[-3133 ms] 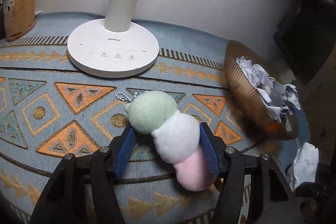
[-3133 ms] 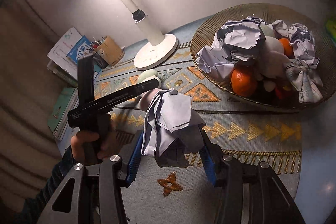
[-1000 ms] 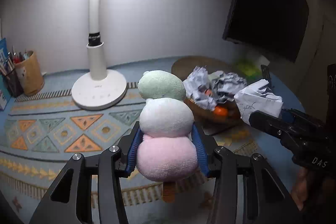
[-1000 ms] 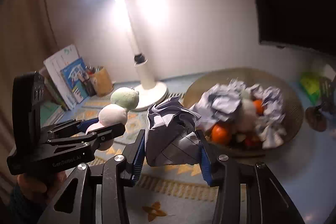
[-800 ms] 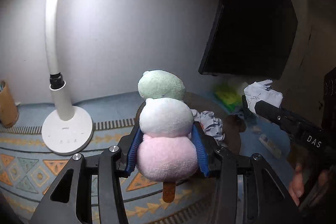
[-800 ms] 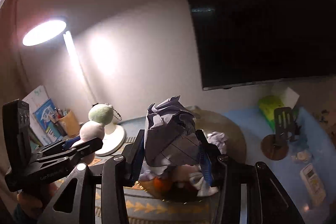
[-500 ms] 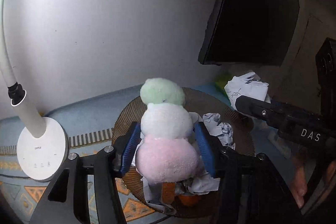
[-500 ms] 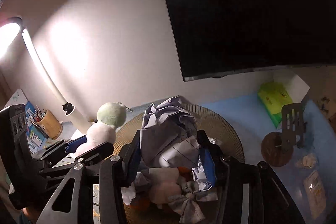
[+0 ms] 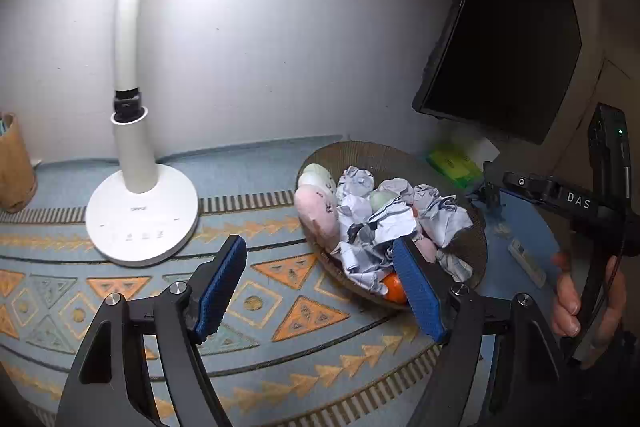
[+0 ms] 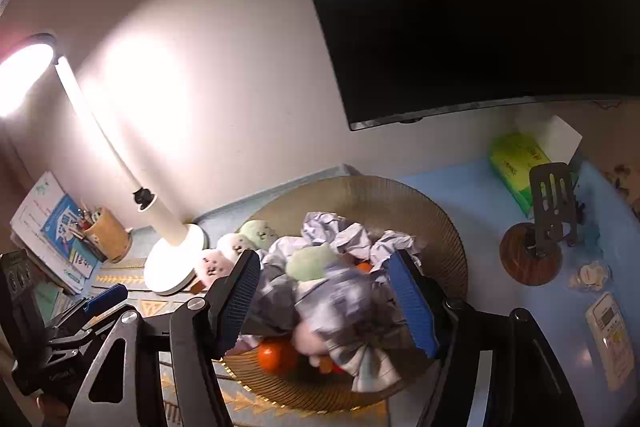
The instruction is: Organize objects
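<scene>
Left gripper [image 9: 320,283]: jaws opening, nothing between the blue pads; held over the patterned mat [image 9: 280,311] just short of the basket.
Right gripper [image 10: 324,301]: jaws opening; a blurred crumpled paper ball [image 10: 340,303] is seen between the pads, not pressed by them, above the basket.
Plush toy [image 9: 318,203]: three-ball stack (green, white, pink) laid against the basket's left rim; long axis directed toward the wall, green end farthest.
Basket [image 9: 472,247]: one woven bowl, heaped.
Contents counted: several paper balls, exact number not discernible; one orange [image 9: 394,287] visible; a second green plush ball [image 10: 312,263].
Surface: blue table [image 10: 472,187]; one white desk lamp [image 9: 140,211], lit.
Room: pale wall; one dark screen [image 10: 480,7].
</scene>
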Motion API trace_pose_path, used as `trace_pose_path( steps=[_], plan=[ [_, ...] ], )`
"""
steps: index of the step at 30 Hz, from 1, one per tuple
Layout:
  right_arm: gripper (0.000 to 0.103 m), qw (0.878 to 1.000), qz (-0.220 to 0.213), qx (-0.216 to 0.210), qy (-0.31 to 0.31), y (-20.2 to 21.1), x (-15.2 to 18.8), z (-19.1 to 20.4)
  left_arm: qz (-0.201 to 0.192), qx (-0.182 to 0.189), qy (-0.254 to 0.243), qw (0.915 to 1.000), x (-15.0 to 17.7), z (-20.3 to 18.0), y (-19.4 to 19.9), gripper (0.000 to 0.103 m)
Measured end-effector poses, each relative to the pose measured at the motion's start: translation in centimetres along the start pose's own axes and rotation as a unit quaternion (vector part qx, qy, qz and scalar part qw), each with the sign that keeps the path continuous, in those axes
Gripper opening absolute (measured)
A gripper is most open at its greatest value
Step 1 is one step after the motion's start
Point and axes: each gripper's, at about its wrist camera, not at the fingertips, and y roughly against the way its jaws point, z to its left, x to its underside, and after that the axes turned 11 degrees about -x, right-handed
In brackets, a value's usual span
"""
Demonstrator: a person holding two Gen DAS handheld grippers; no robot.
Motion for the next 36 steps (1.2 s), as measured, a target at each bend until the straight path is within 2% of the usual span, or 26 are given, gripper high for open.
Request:
trace_pose_path(
  steps=[2,5,7,10,11,13,15,17,23,25,26,28,30,36],
  plan=[
    [0.066,1.000,-0.001,-0.016,0.013,0.8,1.3,2.2,-0.009,-0.015,0.017,0.9997,1.2,1.6,2.1,0.074],
    [0.066,0.998,0.014,-0.061,0.022,1.0,3.9,5.7,-0.016,-0.048,0.041,0.9979,2.8,5.0,4.9,0.075],
    [0.066,0.996,0.028,-0.083,0.031,0.5,6.1,8.3,-0.020,-0.060,0.049,0.9968,4.2,6.4,6.6,0.079],
    [0.066,0.994,0.053,-0.089,0.042,-1.6,9.3,11.5,-0.021,-0.042,0.056,0.9973,6.4,8.4,8.2,0.081],
    [0.066,0.993,0.062,-0.089,0.044,-2.4,10.1,12.4,-0.017,-0.050,0.059,0.9969,7.0,9.0,8.4,0.082],
    [0.066,0.992,0.079,-0.090,0.041,-4.2,11.3,13.5,-0.017,-0.078,0.065,0.9947,7.9,10.3,8.8,0.093],
    [0.066,0.992,0.080,-0.084,0.042,-5.8,12.0,14.2,-0.024,-0.106,0.073,0.9914,8.7,11.7,8.7,0.099],
    [0.066,0.993,0.082,-0.072,0.049,-7.8,12.5,14.6,-0.031,-0.127,0.082,0.9881,9.4,13.0,8.0,0.100],
    [0.066,0.991,0.113,-0.039,0.058,-13.1,14.1,14.3,-0.007,-0.127,0.139,0.9821,11.1,15.7,3.1,0.100],
    [0.066,0.991,0.114,-0.026,0.064,-13.8,14.4,14.2,-0.007,-0.144,0.136,0.9802,11.8,15.6,2.1,0.100],
    [0.066,0.991,0.115,-0.020,0.067,-14.2,14.7,14.1,0.007,-0.151,0.132,0.9796,11.9,15.5,1.6,0.100],
    [0.066,0.990,0.129,-0.009,0.062,-15.0,15.2,13.7,0.013,-0.141,0.121,0.9825,11.8,15.1,1.2,0.100],
    [0.066,0.990,0.129,0.005,0.059,-15.2,15.1,13.6,0.016,-0.165,0.112,0.9798,11.8,14.6,1.1,0.100],
    [0.066,0.989,0.134,0.014,0.060,-15.4,15.0,13.4,0.059,-0.189,0.121,0.9728,12.0,15.0,-0.2,0.100]
  ],
)
